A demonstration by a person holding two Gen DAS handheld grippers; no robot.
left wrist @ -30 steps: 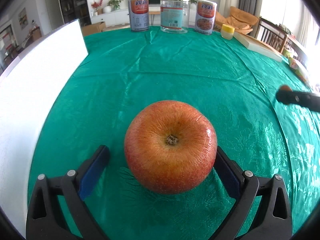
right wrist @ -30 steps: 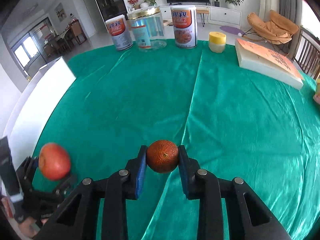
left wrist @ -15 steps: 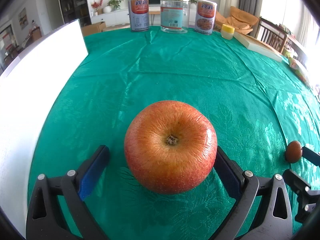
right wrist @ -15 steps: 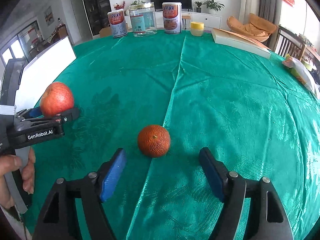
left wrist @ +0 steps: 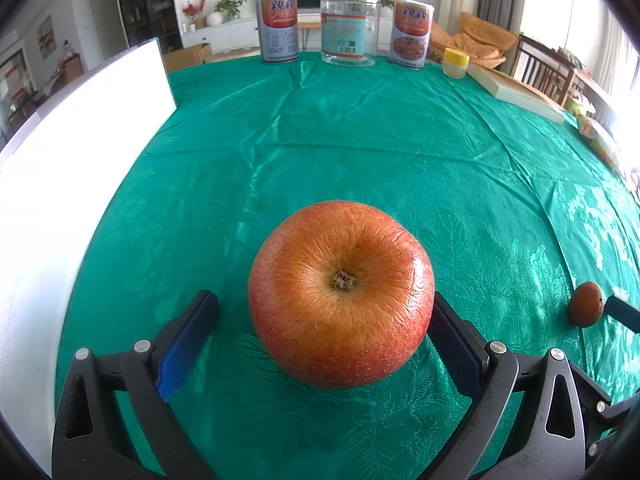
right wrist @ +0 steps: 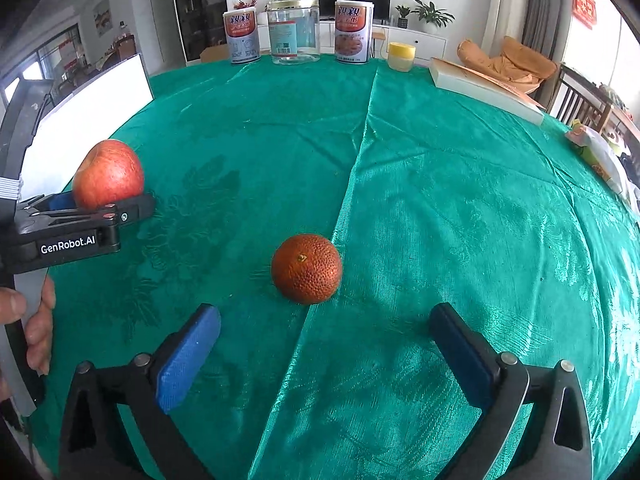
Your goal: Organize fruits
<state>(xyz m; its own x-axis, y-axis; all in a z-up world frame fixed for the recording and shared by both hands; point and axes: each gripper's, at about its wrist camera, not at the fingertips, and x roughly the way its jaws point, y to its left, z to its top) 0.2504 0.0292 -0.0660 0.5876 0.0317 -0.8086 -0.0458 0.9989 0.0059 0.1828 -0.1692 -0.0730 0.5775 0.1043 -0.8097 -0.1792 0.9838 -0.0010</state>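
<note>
A red apple (left wrist: pixel 341 294) rests on the green tablecloth between the wide-open jaws of my left gripper (left wrist: pixel 320 320); its right pad touches the apple, the left pad stands apart. The apple also shows in the right wrist view (right wrist: pixel 108 174), beside the left gripper (right wrist: pixel 80 216). A dark orange (right wrist: pixel 307 269) lies on the cloth just ahead of my right gripper (right wrist: pixel 324 336), which is open and empty. The orange shows at the right edge of the left wrist view (left wrist: pixel 586 304).
A white board (left wrist: pixel 80 160) stands along the table's left side. Two cans (right wrist: pixel 242 36) (right wrist: pixel 353 32), a clear jar (right wrist: pixel 294 30) and a small yellow-lidded jar (right wrist: pixel 401 56) stand at the far edge. A flat box (right wrist: pixel 484 88) and snack bags (right wrist: pixel 600 156) lie at right.
My right gripper opened and let go of the orange, which now lies on the cloth, and pulled back a little. The left gripper and apple have not moved.
</note>
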